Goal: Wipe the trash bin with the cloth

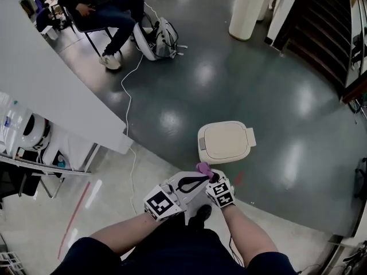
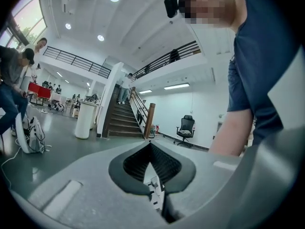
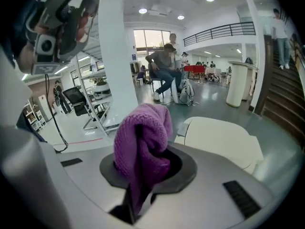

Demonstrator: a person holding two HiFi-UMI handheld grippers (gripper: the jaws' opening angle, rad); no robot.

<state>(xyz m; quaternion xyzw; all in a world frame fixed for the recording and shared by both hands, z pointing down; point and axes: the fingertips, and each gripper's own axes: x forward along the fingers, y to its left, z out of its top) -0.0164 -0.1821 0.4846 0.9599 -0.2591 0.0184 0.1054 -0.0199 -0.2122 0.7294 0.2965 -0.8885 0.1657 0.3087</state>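
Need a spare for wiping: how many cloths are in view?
1. The purple cloth is clamped by the right gripper, near the trash bin. The left gripper is shut on nothing. Others may be hidden out of view.

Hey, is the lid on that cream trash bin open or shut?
Shut. In the head view the cream rounded plastic trash bin has its lid lying flat across the top, with no gap or dark opening showing.
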